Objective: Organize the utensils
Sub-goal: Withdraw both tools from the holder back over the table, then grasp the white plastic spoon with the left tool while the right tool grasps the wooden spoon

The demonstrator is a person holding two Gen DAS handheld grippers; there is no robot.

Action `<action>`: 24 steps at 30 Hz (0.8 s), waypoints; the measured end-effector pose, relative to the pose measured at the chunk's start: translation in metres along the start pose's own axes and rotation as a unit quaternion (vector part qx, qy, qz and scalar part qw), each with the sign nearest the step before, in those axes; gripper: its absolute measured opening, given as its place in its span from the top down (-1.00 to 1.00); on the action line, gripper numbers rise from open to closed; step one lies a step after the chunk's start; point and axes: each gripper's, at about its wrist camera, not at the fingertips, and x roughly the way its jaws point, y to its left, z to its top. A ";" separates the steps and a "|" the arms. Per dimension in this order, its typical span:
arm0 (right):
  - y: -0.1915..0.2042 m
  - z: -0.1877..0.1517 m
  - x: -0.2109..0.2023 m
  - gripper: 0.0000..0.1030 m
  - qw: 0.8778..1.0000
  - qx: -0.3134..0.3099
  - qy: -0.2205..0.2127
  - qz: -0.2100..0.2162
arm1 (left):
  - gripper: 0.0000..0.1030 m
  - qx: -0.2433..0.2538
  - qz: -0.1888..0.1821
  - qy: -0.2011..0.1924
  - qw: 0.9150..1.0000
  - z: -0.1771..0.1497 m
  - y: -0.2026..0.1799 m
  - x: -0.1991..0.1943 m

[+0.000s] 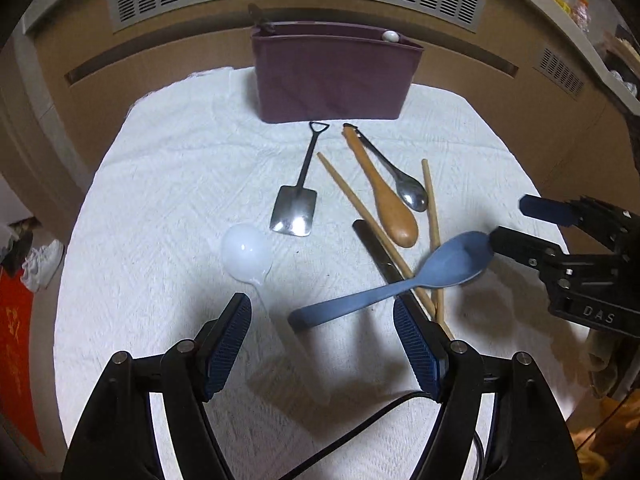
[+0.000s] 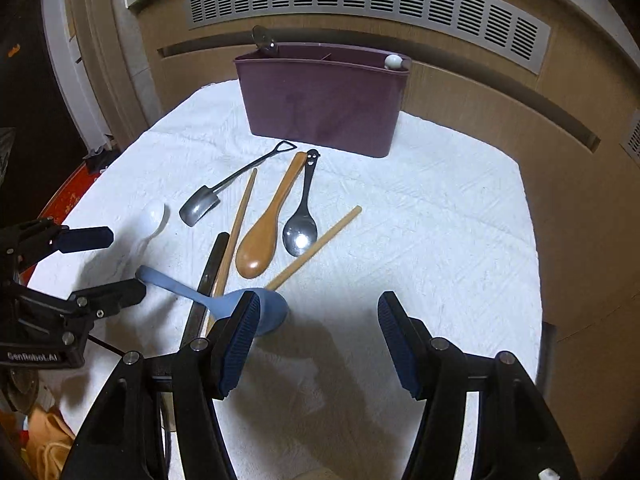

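Observation:
A blue spoon (image 1: 400,284) lies across a dark flat utensil (image 1: 376,248) and two wooden chopsticks (image 1: 352,196) on the white cloth. Its handle end lies between the tips of my open left gripper (image 1: 321,301), untouched. A white plastic spoon (image 1: 246,254) lies by the left finger. My right gripper (image 1: 508,220) is open, and its lower finger is at the blue spoon's bowl. In the right wrist view the bowl (image 2: 276,308) sits at the left fingertip of the right gripper (image 2: 318,299), and the left gripper (image 2: 128,260) is at the handle end.
A maroon organizer (image 1: 332,76) stands at the table's far edge with a spoon and a white-tipped utensil in it. A shovel-shaped spoon (image 1: 296,208), a wooden spoon (image 1: 392,208) and a metal spoon (image 1: 412,192) lie before it. A vented wooden panel (image 2: 480,92) rises behind.

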 end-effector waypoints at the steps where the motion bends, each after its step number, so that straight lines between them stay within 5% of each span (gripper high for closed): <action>1: -0.002 -0.002 -0.003 -0.14 1.000 0.001 -0.002 -0.002 | -0.44 -0.008 -0.002 0.004 1.000 0.001 0.004 0.002; 9: -0.008 -0.007 -0.014 -0.23 1.000 0.005 -0.018 -0.010 | -0.42 -0.053 -0.016 0.001 0.998 0.006 0.030 0.016; 21: -0.011 -0.001 0.002 -0.23 1.000 0.001 -0.010 -0.013 | -0.18 -0.061 0.046 -0.001 0.997 0.031 0.044 0.048; 24: -0.009 0.014 0.005 -0.23 1.000 0.002 -0.013 -0.003 | 0.14 -0.049 0.055 -0.010 0.997 0.031 0.038 0.049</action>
